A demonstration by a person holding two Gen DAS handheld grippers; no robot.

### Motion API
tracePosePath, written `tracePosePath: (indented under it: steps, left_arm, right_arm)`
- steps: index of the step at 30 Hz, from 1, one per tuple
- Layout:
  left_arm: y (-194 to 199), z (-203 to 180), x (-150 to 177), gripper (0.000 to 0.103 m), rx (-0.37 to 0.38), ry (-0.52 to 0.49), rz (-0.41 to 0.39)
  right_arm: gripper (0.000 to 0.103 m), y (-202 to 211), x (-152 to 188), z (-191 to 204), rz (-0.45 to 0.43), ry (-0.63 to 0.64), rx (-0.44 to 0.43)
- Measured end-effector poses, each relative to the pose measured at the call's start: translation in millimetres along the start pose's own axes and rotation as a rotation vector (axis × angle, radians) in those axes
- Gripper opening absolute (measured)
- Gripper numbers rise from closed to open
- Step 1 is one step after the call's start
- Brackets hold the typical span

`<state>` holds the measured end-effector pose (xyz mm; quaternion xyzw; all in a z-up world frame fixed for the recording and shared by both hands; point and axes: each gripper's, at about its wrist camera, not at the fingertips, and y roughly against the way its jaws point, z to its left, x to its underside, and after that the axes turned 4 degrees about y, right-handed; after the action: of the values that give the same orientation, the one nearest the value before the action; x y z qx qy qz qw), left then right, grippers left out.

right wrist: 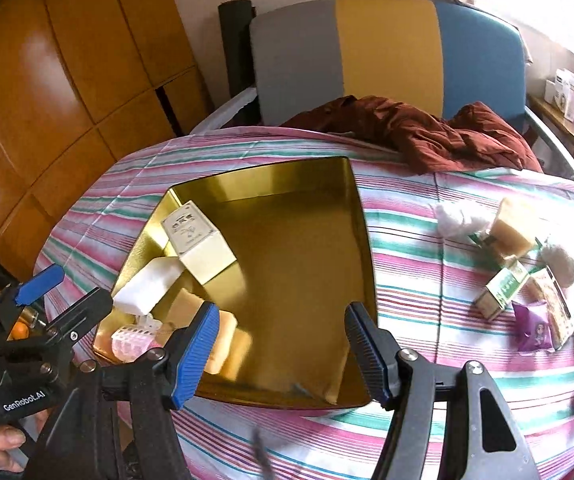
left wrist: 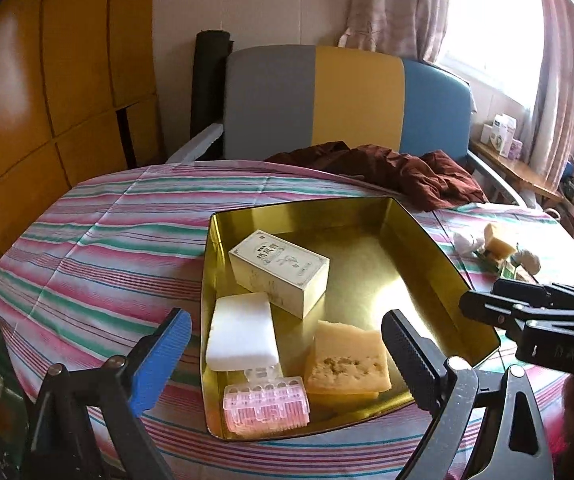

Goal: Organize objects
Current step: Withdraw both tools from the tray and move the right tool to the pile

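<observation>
My left gripper point(left wrist: 283, 354): jaws spread wide, holding nothing, ribbed blue rubber pads point(left wrist: 163, 360) on black plastic arms. It hangs over the near end of the tin.

My right gripper point(right wrist: 283, 354): jaws likewise wide and empty, same ribbed blue pads point(right wrist: 197, 350), poised above the tin's near right corner.

Tin point(left wrist: 439, 264): shallow, rectangular with rounded corners, shiny gold metal inside, mirror-like floor. It sits on the table, left of centre.

Contents, all crowded at the tin's left end:
- Carton point(left wrist: 281, 266): cream cardboard, rectangular, printed with a fine border and dark characters; lying flat, one corner resting over the white block.
- White block point(left wrist: 243, 332): matte, foam-like, rounded edges, just beside the carton.
- Pink roller point(left wrist: 267, 406): translucent plastic, cylindrical, gridded surface, with a clear handle touching the white block.
- Yellow sponge point(left wrist: 347, 362): porous, pitted face, slab-shaped, right of the roller.

Tablecloth point(left wrist: 99, 240): smooth fabric, striped pink, green and white, creased.

Loose items on the cloth, well to the right of the tin: a second yellow sponge piece point(right wrist: 513, 226), fluffy white cotton wads point(right wrist: 459, 216), a small green-and-white box point(right wrist: 503, 290), a glossy purple packet point(right wrist: 535, 330).

Maroon cloth point(left wrist: 403, 172): crumpled, at the table's far edge.
</observation>
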<state>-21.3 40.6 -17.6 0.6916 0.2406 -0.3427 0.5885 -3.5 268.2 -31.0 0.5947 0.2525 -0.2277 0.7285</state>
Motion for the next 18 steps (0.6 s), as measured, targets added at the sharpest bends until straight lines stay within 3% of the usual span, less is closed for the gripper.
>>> tracePosePath:
  steps: [8,18]
  left_arm:
    - [-2.6,-15.9,1.5,0.097,0.022,-0.027,0.016]
    - [-17.1,-33.6,-1.9,0.097,0.125,-0.028,0.086]
  right_arm:
    - [0.066,1.4,4.6,-20.0,0.004,-0.041,0.04]
    - [0.066,12.4,22.9,-96.6,0.044,-0.219,0.125]
